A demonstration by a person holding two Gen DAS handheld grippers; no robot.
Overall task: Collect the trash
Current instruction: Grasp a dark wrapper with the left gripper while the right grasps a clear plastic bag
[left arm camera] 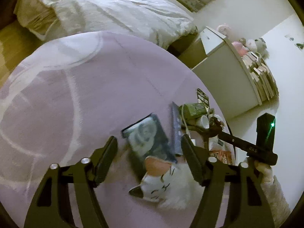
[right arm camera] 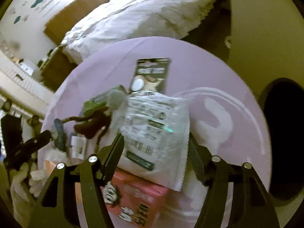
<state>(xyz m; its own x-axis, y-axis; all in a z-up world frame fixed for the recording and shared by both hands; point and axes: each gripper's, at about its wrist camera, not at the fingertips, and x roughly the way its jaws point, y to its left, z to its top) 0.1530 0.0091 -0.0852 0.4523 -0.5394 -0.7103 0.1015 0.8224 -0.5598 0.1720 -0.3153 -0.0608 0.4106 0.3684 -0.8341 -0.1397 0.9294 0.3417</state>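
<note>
A: Bedroom floor, lilac round rug [left arm camera: 79, 98], rumpled white bedding [left arm camera: 106, 9] at the far side, white bookshelf [left arm camera: 233, 76] to the right of it.

B: Where's the trash?

A: Heaped on the rug's right part. Left wrist view: dark book with a pale cover picture [left arm camera: 146, 138], just beside a cat-face plush [left arm camera: 163, 184] lying nearer. Farther right, a green packet [left arm camera: 193, 110] and a white cup [left arm camera: 203, 121] close together.

B: Left gripper [left arm camera: 149, 148]?

A: Jaws apart, nothing pressed. Book and plush show in the gap between them; whether the fingers touch either, cannot tell.

B: Right gripper [right arm camera: 154, 148]?

A: Jaws also apart. A clear printed plastic bag [right arm camera: 155, 133] sits between them, over a pink carton [right arm camera: 140, 199]; picture is blurred, so I cannot tell if the pads grip it. Beyond the bag, a dark blister card [right arm camera: 152, 74] lies flat on the rug.

B: Anything else?

A: Black round bin opening [right arm camera: 283, 138] at the right edge, off the rug.
</note>
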